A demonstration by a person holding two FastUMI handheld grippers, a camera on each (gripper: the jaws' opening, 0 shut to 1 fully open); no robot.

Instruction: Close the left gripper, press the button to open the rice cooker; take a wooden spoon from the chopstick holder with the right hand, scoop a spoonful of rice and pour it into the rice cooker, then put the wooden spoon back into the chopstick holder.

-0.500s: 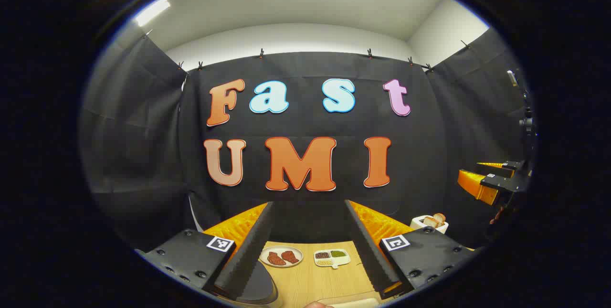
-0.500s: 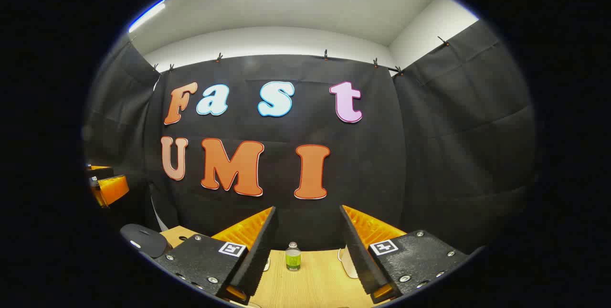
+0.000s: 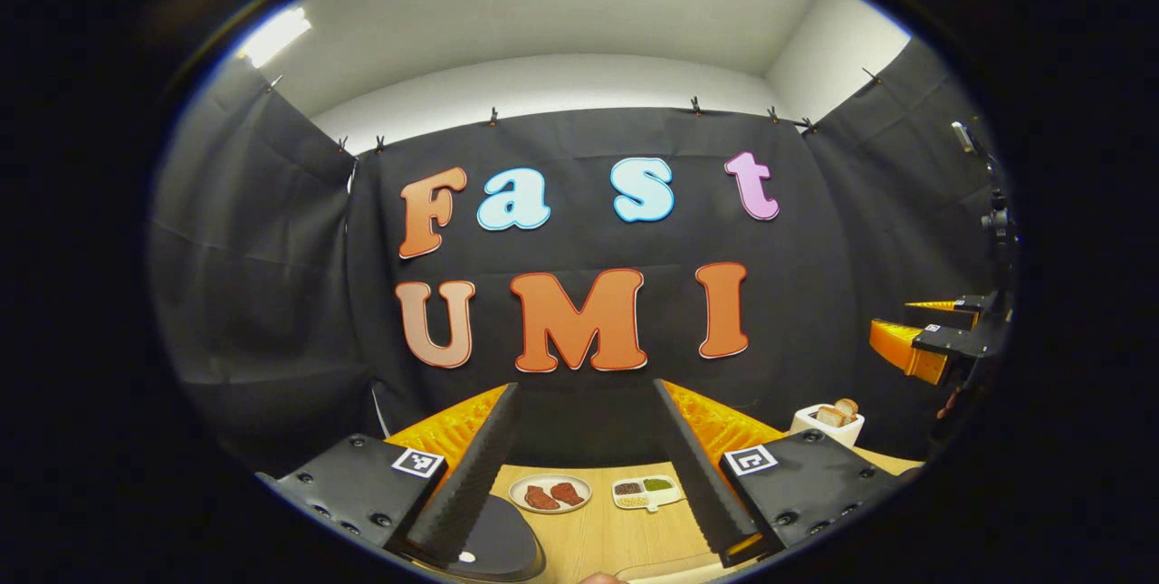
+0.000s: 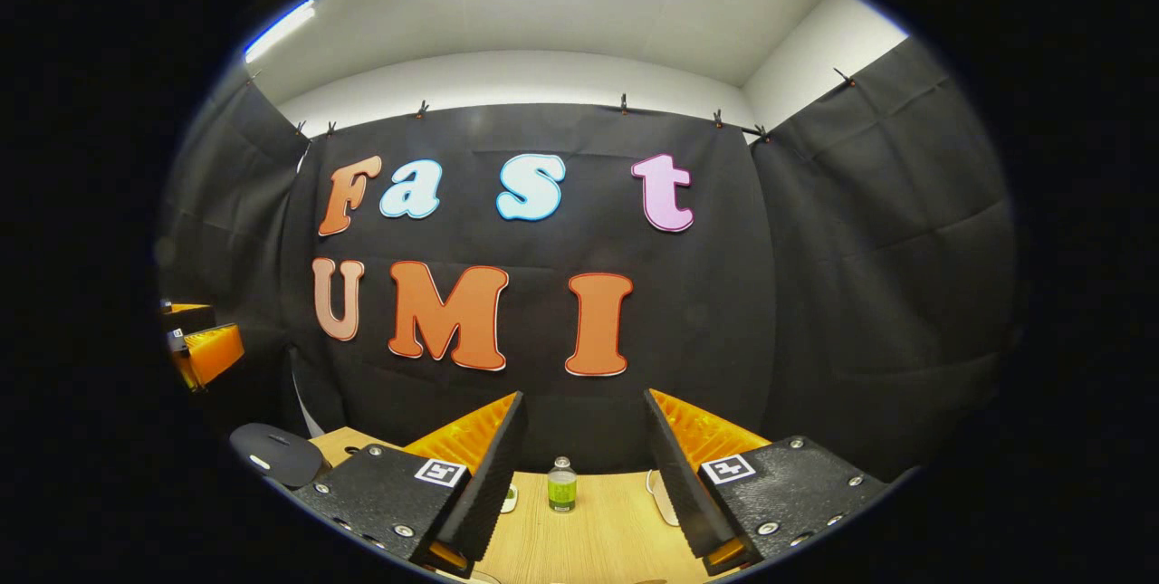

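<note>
Left gripper view: holding left gripper (image 3: pixel 584 466) fingers wide open above rice cooker (image 3: pixel 493 543) at bottom left, right gripper (image 4: pixel 579 475) open too, risking missing the button unless closing first.

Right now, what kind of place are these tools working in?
Likely a staged kitchen tabletop inside a recording booth, not a real home. A wooden table carries a plate of meat, a divided dish of grains and a dark rice cooker, with black cloth clipped up all around.
</note>
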